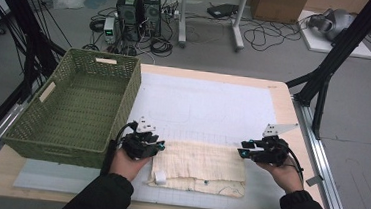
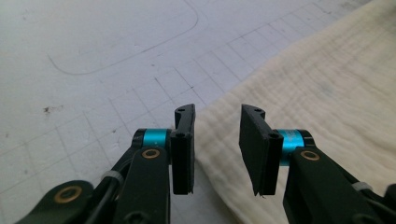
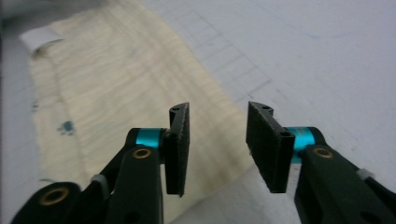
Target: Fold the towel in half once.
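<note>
Cloth (image 1: pixel 199 166), cream, folded flat, lay on white gridded mat (image 1: pixel 208 106) near table's front edge, white tag (image 1: pixel 159 177) at its near-left corner. Left gripper (image 1: pixel 159 145) sat at cloth's left end; left gripper view showed jaws partly apart over cloth edge (image 2: pixel 299 93), nothing pinched between pads. Right gripper (image 1: pixel 243 149) sat at cloth's right end; right gripper view showed jaws likewise partly apart above cloth (image 3: pixel 116 84), holding nothing. Green woven basket (image 1: pixel 45 138) stood on table (image 1: pixel 280 94), left of cloth, just beside left gripper.
</note>
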`<state>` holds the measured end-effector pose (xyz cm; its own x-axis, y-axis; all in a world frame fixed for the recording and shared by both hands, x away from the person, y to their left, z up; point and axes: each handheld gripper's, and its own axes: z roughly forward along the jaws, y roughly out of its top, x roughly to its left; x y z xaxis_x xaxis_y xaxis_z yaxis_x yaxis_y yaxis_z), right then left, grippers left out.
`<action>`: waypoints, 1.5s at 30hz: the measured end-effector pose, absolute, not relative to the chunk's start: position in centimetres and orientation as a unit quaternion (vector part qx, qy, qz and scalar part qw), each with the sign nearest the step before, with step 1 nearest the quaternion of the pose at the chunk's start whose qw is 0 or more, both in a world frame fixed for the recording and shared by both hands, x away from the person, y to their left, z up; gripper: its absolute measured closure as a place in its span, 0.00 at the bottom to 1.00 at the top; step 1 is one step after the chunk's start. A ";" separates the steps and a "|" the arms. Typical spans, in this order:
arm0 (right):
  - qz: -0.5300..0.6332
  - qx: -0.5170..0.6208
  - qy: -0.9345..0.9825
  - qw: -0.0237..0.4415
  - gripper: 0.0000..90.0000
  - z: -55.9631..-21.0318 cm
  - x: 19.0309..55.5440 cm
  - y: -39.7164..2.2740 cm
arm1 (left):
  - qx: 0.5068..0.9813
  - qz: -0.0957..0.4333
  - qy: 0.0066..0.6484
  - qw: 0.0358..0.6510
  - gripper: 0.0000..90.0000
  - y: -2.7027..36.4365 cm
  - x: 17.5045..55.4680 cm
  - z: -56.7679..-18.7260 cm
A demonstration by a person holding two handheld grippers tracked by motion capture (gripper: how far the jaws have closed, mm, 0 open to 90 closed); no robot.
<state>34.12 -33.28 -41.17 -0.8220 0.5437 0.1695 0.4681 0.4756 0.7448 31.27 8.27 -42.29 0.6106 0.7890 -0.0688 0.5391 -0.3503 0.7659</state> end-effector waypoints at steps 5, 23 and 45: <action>0.387 0.310 0.867 0.046 0.62 -42.5 35.4 -33.3 | 0.805 0.159 0.433 0.373 0.67 7.9 32.6 -43.5; 0.376 0.296 0.878 0.024 0.95 -43.5 36.3 -33.3 | 0.794 0.169 0.440 0.384 0.96 7.2 32.9 -43.8; 0.389 0.319 0.860 0.087 0.95 -38.6 41.1 -33.6 | 0.736 0.233 0.479 0.418 0.95 6.3 37.4 -40.3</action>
<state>41.13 -33.62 -38.63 -0.7808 0.6170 0.0982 0.4810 0.4933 0.7248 37.37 6.33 -40.31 0.4325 0.8998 -0.0576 0.5108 -0.1919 0.8380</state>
